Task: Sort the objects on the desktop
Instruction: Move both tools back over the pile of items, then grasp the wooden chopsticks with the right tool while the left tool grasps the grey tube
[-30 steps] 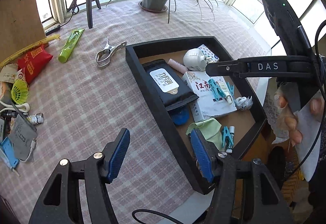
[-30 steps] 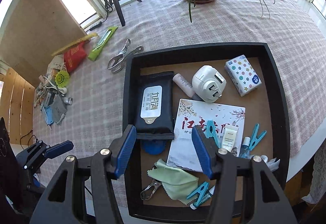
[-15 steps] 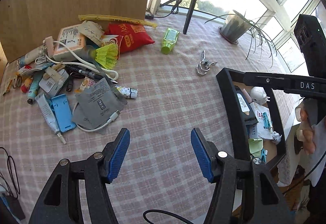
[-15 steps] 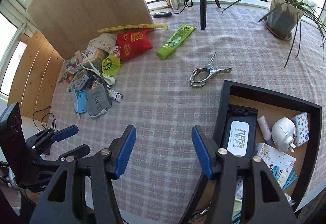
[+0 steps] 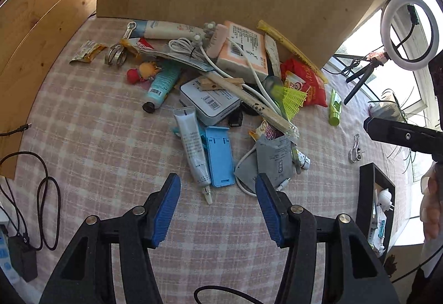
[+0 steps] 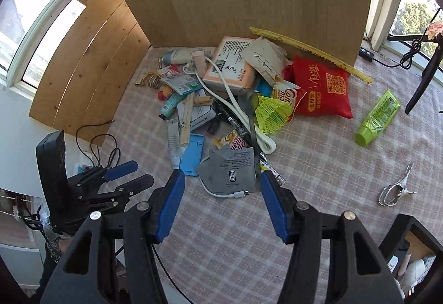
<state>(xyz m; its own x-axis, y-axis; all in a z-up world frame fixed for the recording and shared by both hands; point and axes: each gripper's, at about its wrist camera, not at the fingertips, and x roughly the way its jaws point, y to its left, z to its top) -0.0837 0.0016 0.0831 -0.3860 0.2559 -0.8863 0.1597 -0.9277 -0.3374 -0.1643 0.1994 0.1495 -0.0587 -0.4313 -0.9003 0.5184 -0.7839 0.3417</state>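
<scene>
A heap of small desk clutter lies on the checked tablecloth against the brown board at the table's far edge. From the left it holds a snack wrapper, metal rings, a teal tube, a white tube, a blue phone stand, a grey mask packet, a yellow-green shuttlecock and a red pouch. A green tube and a metal clip lie apart to the right. The black tray sits at the table's right edge, with a white plug and other small items too small to name. The left gripper is closing with nothing between its blue pads; the right gripper stands wide and empty above the mask packet's near end.
</scene>
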